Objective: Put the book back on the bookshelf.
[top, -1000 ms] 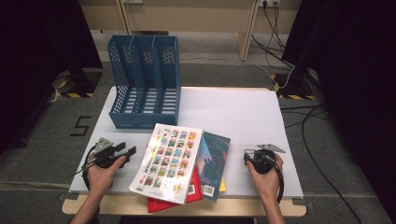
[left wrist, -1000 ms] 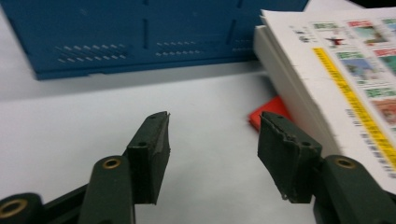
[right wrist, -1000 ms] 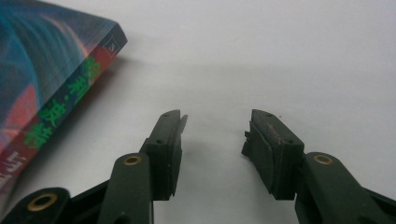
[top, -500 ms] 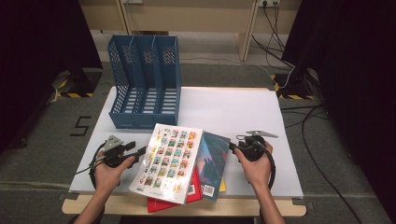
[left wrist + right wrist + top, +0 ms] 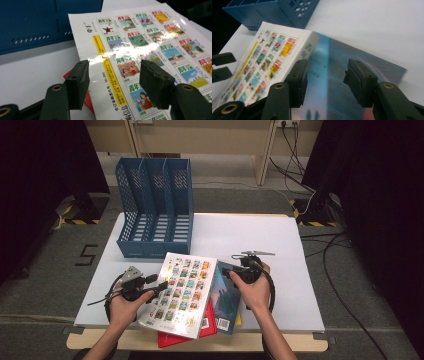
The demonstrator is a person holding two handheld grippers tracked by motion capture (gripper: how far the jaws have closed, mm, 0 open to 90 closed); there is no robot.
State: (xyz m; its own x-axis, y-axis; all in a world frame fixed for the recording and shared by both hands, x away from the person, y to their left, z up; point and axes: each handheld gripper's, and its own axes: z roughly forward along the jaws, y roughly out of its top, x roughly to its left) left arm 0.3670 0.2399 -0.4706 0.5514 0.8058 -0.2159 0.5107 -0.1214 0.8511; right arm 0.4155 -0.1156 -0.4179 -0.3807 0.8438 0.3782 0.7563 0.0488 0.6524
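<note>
Take the white magazine (image 5: 182,292), with its grid of small colour pictures, as your landmark: it lies tilted on top of a loose stack near your edge of the white table (image 5: 280,245). Your left gripper (image 5: 162,285) sits at the magazine's left edge, jaws pointing across it. In the left gripper view the two black jaws stand apart above the cover (image 5: 140,57), nothing pinched between them, and they have just been opening wider; the left jaw hangs over the magazine's edge near the yellow strip of print, the right jaw over the pictured squares. Your left hand (image 5: 122,307) wraps the gripper body just left of the magazine.

Under the magazine, sticking out at its left and bottom corner, lies a red book (image 5: 172,340); a sliver of it shows below the left jaw (image 5: 88,100). Just right of the magazine, partly tucked under it, lies a blue-covered book (image 5: 225,300). Your right gripper (image 5: 235,270) hovers over that blue book's top edge, held by your right hand (image 5: 255,290). Its jaws are spread too and have just been opening, with only the blue cover (image 5: 342,75) seen beyond the gap and no pad pressing on it.

Beyond the magazine, toward the far left of the table, stands a blue file rack (image 5: 155,210) with three slots, close to the magazine's top corner.
</note>
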